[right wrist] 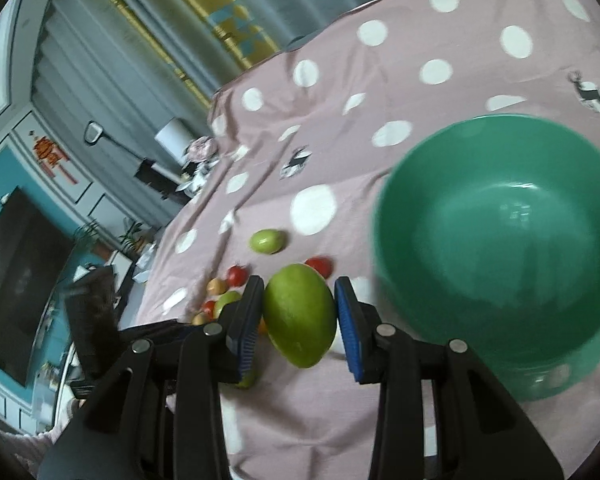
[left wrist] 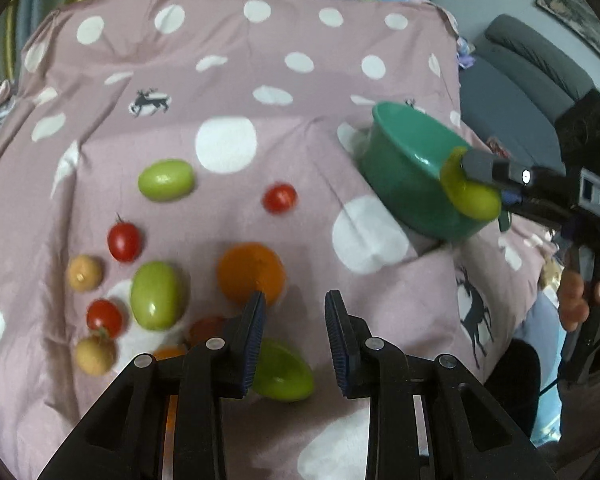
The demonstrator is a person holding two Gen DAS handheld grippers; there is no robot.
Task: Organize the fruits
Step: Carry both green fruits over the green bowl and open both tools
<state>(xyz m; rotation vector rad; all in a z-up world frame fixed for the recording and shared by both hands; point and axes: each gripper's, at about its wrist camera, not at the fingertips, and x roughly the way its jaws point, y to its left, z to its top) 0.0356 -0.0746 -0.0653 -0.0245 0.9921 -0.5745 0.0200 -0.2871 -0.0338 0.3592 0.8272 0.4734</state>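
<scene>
Far left on the pink dotted bedspread (left wrist: 300,80) I see two small yellowish fruits (left wrist: 84,273), one farther back and one nearer me. Three red tomatoes (left wrist: 124,241) are scattered: two by the yellowish ones, one alone near the middle. Two loose green fruits (left wrist: 156,295) lie there too, one farther back and one touching or just beside the near tomato. Right of that is an orange (left wrist: 250,272), partly behind my left finger. Another reddish fruit and something orange peek out behind that finger, too hidden to name.

The left gripper (left wrist: 296,304) points down at the cloth. Its jaws are pulled in close with a narrow gap and nothing pinched. One more green fruit (left wrist: 284,372) lies on the cloth under the left finger, not gripped.

Right of centre sits the teal bowl (left wrist: 404,160), which looks empty in the right wrist view. It seems tipped in the left view, but blur and the fisheye make that unsure.

The right gripper (right wrist: 299,286) is clamped on the held green fruit (right wrist: 300,320), both blue pads pressing its sides. It's at the bowl's near rim, not inside. Far right, a hand (left wrist: 580,300) grips the handle.
</scene>
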